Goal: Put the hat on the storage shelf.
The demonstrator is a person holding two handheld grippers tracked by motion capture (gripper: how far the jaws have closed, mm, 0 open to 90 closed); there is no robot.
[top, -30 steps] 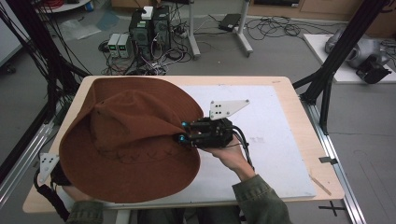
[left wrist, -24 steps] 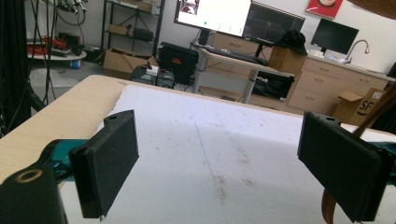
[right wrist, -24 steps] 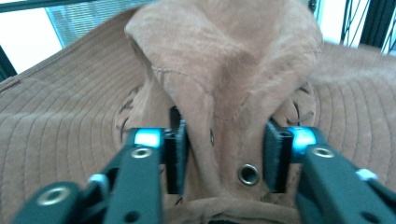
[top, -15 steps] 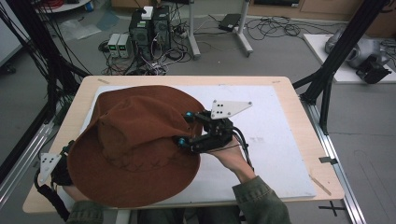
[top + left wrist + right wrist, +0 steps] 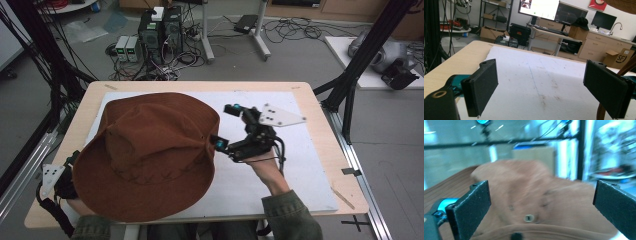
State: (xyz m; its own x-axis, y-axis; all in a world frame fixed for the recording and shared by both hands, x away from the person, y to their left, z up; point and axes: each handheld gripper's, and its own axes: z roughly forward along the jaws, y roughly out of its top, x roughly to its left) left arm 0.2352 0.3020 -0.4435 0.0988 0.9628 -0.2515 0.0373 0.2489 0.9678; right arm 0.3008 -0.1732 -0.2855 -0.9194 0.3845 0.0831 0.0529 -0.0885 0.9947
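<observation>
1. Wooden table (image 5: pixel 320 100) carries a white mat (image 5: pixel 300 165), and grey floor behind it holds computer towers (image 5: pixel 160 30) and loose cables.
2. One brown hat (image 5: pixel 150 155) lies on the left half of the mat, crown up, its wide brim running out over the mat's near-left corner and the table's front edge.
3. At the right, the person's forearm in an olive sleeve (image 5: pixel 290 217) comes in from the bottom edge and angles up and leftward, the wrist cocked so the right gripper (image 5: pixel 227 127) points at the hat's right brim.
4. Its jaws have just been opening and stand wide apart with nothing between them. One fingertip sits just beside the brim edge; the other is up and clear of it. In the right gripper view the blurred hat (image 5: pixel 534 210), with a small eyelet in its side, lies ahead of the spread jaws.
5. Beside the hat's near-left brim sits the left gripper (image 5: pixel 62 177), low at the table's front-left corner and partly under the brim.
6. In the left gripper view its two jaws stand wide apart over the bare mat (image 5: pixel 536 82), holding nothing.
7. Count: one hat, two grippers, each with two black jaws, one mat, one table.
</observation>
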